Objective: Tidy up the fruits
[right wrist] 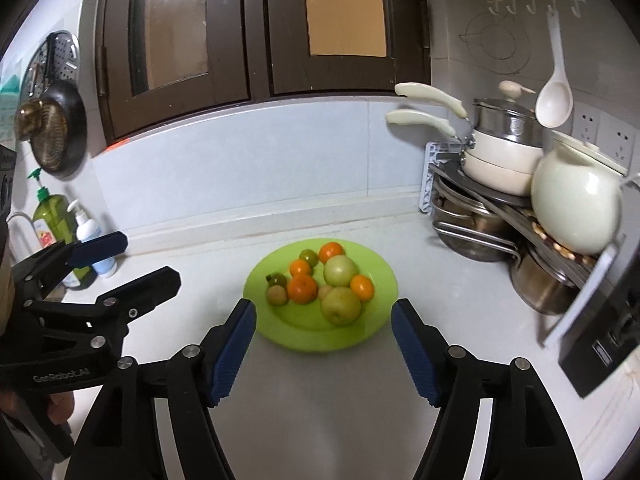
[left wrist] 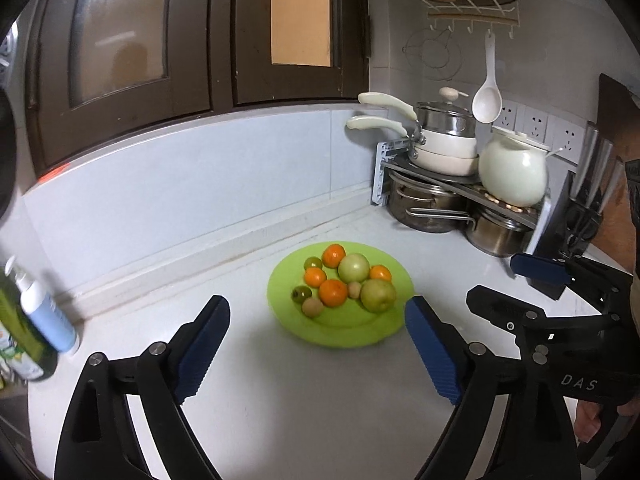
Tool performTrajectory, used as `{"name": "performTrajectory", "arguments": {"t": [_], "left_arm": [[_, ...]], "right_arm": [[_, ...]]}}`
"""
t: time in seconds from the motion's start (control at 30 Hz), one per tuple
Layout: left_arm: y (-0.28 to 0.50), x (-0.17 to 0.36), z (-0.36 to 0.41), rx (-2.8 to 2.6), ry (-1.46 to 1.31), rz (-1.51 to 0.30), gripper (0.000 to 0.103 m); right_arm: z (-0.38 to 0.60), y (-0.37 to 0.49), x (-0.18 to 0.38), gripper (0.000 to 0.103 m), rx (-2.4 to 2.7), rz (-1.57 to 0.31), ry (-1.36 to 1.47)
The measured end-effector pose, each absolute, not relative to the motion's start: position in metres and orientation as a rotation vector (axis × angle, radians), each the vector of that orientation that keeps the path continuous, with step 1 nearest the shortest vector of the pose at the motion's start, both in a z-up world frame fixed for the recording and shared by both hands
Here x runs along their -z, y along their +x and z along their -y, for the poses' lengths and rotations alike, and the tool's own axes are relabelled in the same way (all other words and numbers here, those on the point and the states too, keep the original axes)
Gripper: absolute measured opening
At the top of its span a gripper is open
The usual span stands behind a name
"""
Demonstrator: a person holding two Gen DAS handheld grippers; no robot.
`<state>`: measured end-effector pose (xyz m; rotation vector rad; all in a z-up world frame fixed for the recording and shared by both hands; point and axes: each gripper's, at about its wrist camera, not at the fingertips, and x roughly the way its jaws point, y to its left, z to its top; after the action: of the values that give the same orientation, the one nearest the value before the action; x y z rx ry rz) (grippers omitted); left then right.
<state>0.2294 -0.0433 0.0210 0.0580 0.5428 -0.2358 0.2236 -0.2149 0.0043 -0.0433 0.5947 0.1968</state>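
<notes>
A lime-green plate [left wrist: 340,332] [right wrist: 316,336] sits on the white counter and holds all the fruit in one pile: several oranges [left wrist: 333,292] [right wrist: 302,288], two large pale green apples [left wrist: 378,295] [right wrist: 341,306], small dark green fruits [left wrist: 301,293] and small brown ones [left wrist: 312,307]. My left gripper [left wrist: 317,302] is open in front of the plate with nothing between its blue pads. My right gripper [right wrist: 324,305] is also open and empty, just short of the plate's near rim. Each gripper shows in the other's view, the right gripper [left wrist: 496,280] at the right edge and the left gripper [right wrist: 146,258] at the left edge.
A corner rack [right wrist: 500,200] with stacked pots and a white jar [right wrist: 576,208] stands at the back right. A white ladle [right wrist: 554,100] hangs above it. A green bottle [right wrist: 54,220] and a pump bottle [left wrist: 48,316] stand at the left by the wall. A dark block [right wrist: 600,344] lies on the right.
</notes>
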Motion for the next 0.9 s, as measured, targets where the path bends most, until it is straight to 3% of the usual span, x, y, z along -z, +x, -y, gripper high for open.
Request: {"name": "performTrajectory", "arguments": {"t": [0.9], "left_arm": [[0.100, -0.035, 0.051, 0.157, 0.100, -0.445, 0.103]], "right_arm": [[0.232, 0.095, -0.019, 0.086, -0.139, -0.538, -0.069]]}}
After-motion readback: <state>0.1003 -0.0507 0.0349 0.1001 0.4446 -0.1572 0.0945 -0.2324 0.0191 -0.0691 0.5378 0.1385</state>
